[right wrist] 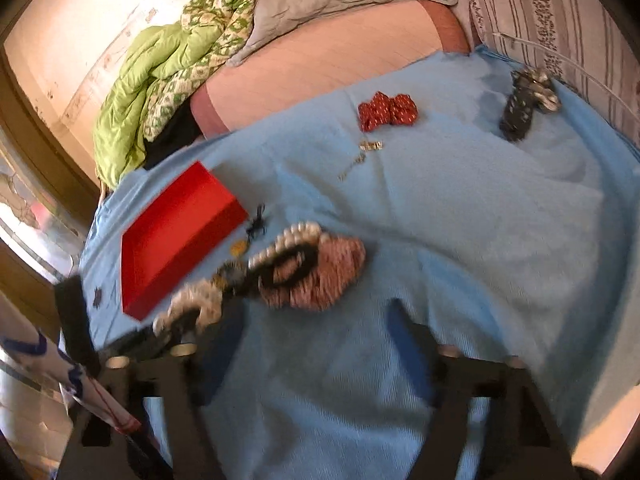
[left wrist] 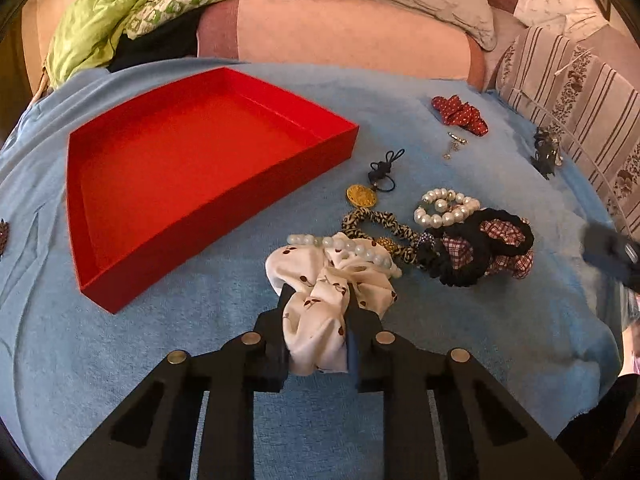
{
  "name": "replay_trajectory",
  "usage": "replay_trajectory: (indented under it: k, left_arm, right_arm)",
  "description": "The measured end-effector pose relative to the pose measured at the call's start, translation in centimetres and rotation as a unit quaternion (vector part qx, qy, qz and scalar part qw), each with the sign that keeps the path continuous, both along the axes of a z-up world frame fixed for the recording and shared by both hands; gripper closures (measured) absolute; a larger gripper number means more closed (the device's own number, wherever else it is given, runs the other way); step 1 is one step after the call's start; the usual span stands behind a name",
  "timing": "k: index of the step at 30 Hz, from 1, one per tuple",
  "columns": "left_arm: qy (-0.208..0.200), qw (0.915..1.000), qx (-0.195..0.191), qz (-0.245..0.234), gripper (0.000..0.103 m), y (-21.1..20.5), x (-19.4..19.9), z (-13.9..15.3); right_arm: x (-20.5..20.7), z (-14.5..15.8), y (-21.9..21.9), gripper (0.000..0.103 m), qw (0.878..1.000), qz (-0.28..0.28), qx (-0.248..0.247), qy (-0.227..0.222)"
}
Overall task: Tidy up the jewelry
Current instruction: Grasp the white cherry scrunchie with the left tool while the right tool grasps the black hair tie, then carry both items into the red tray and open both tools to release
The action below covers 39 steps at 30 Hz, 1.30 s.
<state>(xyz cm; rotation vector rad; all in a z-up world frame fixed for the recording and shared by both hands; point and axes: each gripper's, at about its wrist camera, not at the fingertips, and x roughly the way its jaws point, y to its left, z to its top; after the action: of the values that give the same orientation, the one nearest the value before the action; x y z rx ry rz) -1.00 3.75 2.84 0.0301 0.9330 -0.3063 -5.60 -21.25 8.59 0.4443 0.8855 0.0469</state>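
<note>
So basically nothing is sorted yet. The red box [left wrist: 192, 176] sits bare inside, not one piece in it, and the whole heap is out on the blue towel [left wrist: 460, 340].

The left claw [left wrist: 318, 304] is pinching the white scrunchie [left wrist: 324, 300] with the little cherry print, fingers pressed into the fabric on both sides. The scrunchie looks like it's touching the towel at the near edge of the pile, so I'd call this the first item, just grabbed.

The right claw [right wrist: 316, 344] is spread wide with nothing between the fingers, hanging over bare towel. That view is blurry, so don't trust it for small stuff.

What's left, from the left camera: a pearl strand [left wrist: 348, 246] lying across the scrunchie's far side, a pearl bracelet [left wrist: 446, 208] at about 1 o'clock from it, the black scrunchie [left wrist: 484, 248] on top of a plaid one at 2 o'clock, a gold pendant [left wrist: 362, 197] at 12, and the red scrunchie [left wrist: 460, 114] plus a dark clip [left wrist: 545, 155] way out toward the far right edge.

Room-wise, the box is at 10 o'clock from the left claw with open towel between, so the path looks clear. My one worry is the pearl strand dragging along, since it's resting on the fabric. The box wall needs clearing too.
</note>
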Motion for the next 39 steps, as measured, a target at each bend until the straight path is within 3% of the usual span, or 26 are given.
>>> replay_trajectory:
  k: [2, 5, 13, 15, 16, 29, 39]
  left_arm:
    - [-0.001, 1.0000, -0.007, -0.004, 0.084, 0.4, -0.1, 0.2]
    - [-0.008, 0.9999, -0.010, -0.005, 0.084, 1.0, -0.4, 0.6]
    - [-0.014, 0.9996, -0.023, -0.006, 0.084, 1.8, -0.6, 1.2]
    - [-0.020, 0.9995, -0.025, -0.008, 0.084, 1.8, -0.7, 1.5]
    - [-0.022, 0.9994, -0.026, -0.009, 0.084, 1.9, -0.8, 1.6]
    - [-0.080, 0.9947, -0.063, -0.017, 0.084, 3.0, -2.2, 6.1]
    - [-0.089, 0.9926, -0.080, 0.021, 0.084, 6.1, 0.8, 8.2]
  right_arm:
    - [1.3, -0.1, -0.1, 0.060, 1.000, -0.002, 0.005, 0.003]
    - [2.8, -0.6, 0.2, 0.072, 1.000, 0.004, 0.008, 0.012]
    - [5.3, -3.5, 1.3, 0.073, 0.998, 0.022, -0.002, 0.065]
    - [5.1, -3.7, 1.6, 0.089, 0.997, 0.031, -0.012, 0.069]
    - [4.9, -3.5, 1.5, 0.091, 0.997, 0.031, -0.013, 0.065]
    - [1.9, 2.6, 0.0, 0.091, 1.000, 0.026, -0.001, -0.007]
    - [4.8, 4.8, 4.0, 0.091, 0.997, 0.076, 0.005, -0.020]
